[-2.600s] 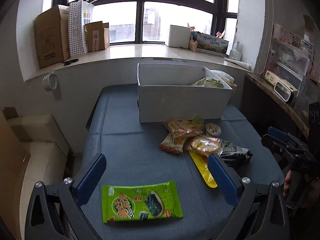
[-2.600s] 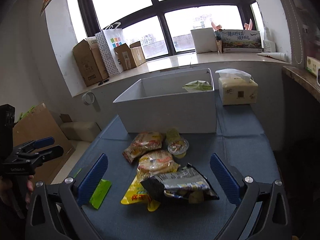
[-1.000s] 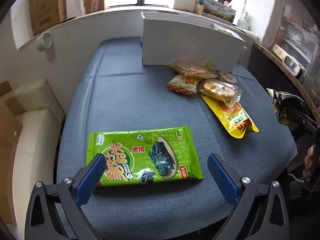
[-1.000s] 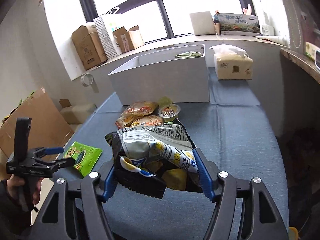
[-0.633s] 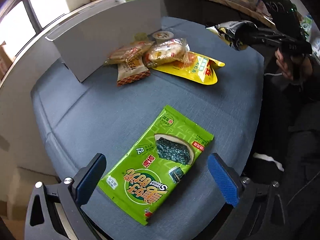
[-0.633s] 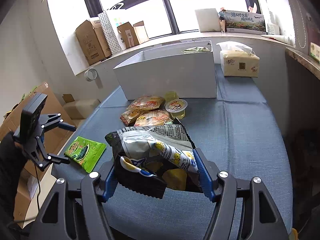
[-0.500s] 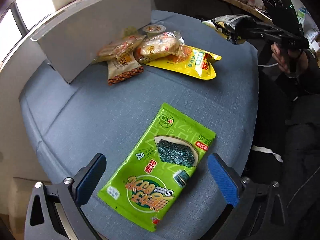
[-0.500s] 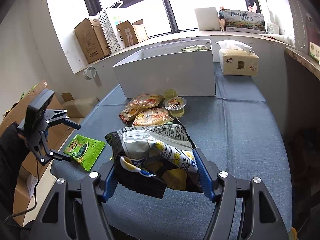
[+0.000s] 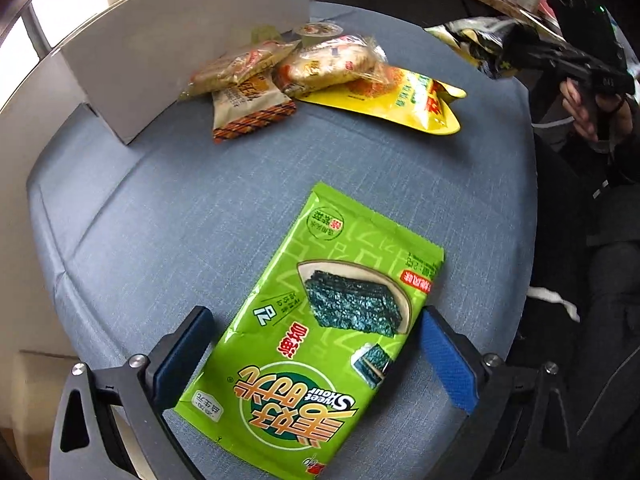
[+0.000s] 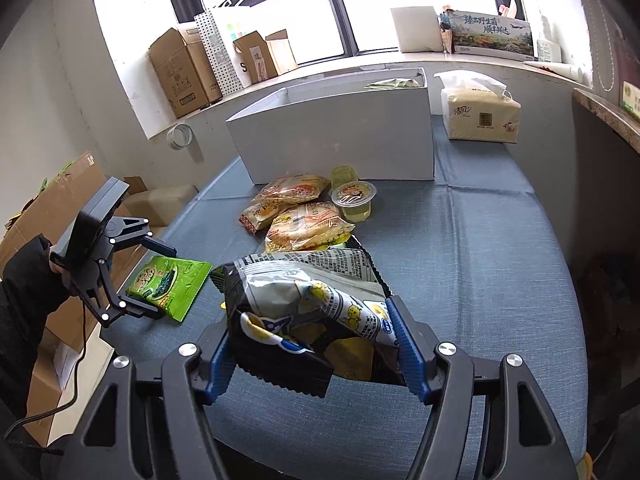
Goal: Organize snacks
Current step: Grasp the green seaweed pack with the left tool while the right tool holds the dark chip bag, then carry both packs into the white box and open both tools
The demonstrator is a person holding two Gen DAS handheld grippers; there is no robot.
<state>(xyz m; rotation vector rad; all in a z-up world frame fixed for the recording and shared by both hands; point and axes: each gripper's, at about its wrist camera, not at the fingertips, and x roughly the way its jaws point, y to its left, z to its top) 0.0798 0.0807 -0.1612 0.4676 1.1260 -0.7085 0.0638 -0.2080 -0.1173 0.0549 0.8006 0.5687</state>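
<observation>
A green seaweed snack pack (image 9: 320, 320) lies flat on the blue-grey table (image 9: 180, 208). My left gripper (image 9: 316, 350) is open, one finger on each side of the pack's near end; it also shows in the right wrist view (image 10: 160, 280). My right gripper (image 10: 312, 344) is shut on a grey and black chip bag (image 10: 308, 300) and holds it above the table; the bag also shows in the left wrist view (image 9: 476, 48). A white box (image 10: 340, 136) stands at the back with one pack inside.
Several snack packs (image 10: 304, 220), a yellow pouch (image 9: 400, 96) and a jelly cup (image 10: 354, 196) lie in front of the box. A tissue pack (image 10: 480, 114) stands right of the box. Cardboard boxes (image 10: 188, 68) sit on the windowsill.
My left gripper has come down and forward so its fingers now straddle the green pack. My right gripper closed on the chip bag earlier and keeps it lifted.
</observation>
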